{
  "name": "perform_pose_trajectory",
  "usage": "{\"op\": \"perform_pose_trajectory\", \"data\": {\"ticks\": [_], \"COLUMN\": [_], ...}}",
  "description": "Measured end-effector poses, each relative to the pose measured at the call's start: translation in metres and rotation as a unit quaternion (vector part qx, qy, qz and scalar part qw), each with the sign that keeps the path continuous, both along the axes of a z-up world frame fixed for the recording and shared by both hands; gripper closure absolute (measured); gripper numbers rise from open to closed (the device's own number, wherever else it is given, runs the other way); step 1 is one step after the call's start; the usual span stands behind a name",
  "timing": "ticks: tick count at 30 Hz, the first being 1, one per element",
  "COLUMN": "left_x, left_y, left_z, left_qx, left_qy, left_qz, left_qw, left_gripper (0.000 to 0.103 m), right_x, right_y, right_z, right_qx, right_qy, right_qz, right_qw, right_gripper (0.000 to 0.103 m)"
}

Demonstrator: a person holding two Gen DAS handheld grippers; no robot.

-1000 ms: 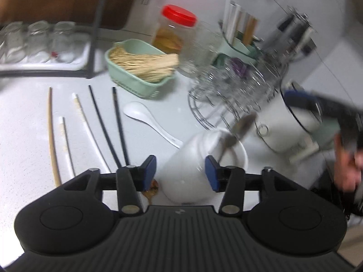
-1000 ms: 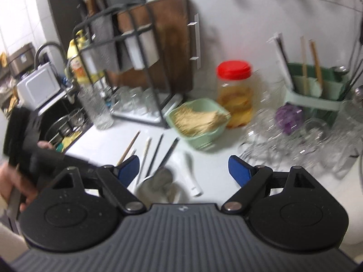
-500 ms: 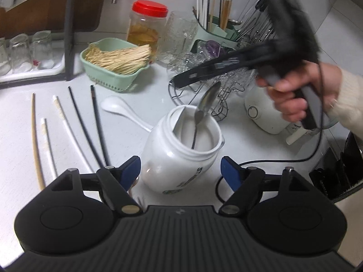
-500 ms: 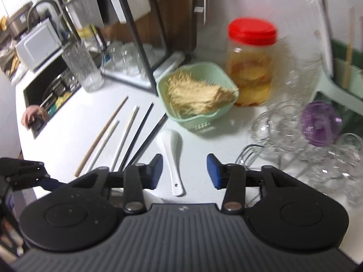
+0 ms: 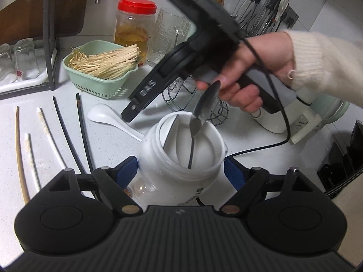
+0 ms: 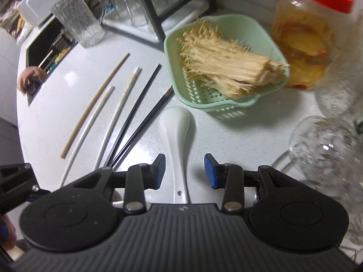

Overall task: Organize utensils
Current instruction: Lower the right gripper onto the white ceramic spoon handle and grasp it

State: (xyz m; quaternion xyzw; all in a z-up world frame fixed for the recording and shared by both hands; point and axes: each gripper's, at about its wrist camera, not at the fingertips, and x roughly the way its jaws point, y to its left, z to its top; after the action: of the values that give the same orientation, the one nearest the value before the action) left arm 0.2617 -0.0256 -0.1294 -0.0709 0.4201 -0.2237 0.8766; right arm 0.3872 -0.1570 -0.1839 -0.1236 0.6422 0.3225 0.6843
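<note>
Right tongs (image 6: 183,170): jaws half-closed, empty, straddling white soup spoon (image 6: 175,127) on counter. Left tongs (image 5: 181,172): just widened, flanking white jar (image 5: 181,156). Step: spoon pickup. Next: lower, pinch handle.

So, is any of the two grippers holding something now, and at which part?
Nothing is held. The left gripper stands open around the white jar, pads apart from it. The right gripper is open above the white spoon's handle.
</note>
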Motion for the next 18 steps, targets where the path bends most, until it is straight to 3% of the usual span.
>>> {"op": "perform_pose_trajectory", "data": {"ticks": [9, 11, 14, 18], "left_x": [0.01, 0.01, 0.01, 0.01], "left_y": [0.004, 0.004, 0.004, 0.005], "left_z": [-0.009, -0.009, -0.01, -0.01], "left_qx": [-0.01, -0.012, -0.015, -0.017], "left_qy": [0.005, 0.006, 0.008, 0.007], "left_qz": [-0.015, -0.014, -0.013, -0.013], "left_qw": [0.9998, 0.9998, 0.9998, 0.9997], "left_gripper": [0.014, 0.013, 0.013, 0.013], "right_x": [0.005, 0.005, 0.003, -0.006], "right_y": [0.022, 0.027, 0.035, 0.045], "right_z": [-0.023, -0.021, -0.021, -0.02], "right_qx": [-0.02, -0.019, -0.026, -0.045], "right_qy": [0.019, 0.011, -0.004, -0.033], "right_qz": [0.03, 0.035, 0.055, 0.094], "right_qw": [0.999, 0.999, 0.998, 0.994], "right_gripper": [0.063, 0.063, 0.073, 0.074]}}
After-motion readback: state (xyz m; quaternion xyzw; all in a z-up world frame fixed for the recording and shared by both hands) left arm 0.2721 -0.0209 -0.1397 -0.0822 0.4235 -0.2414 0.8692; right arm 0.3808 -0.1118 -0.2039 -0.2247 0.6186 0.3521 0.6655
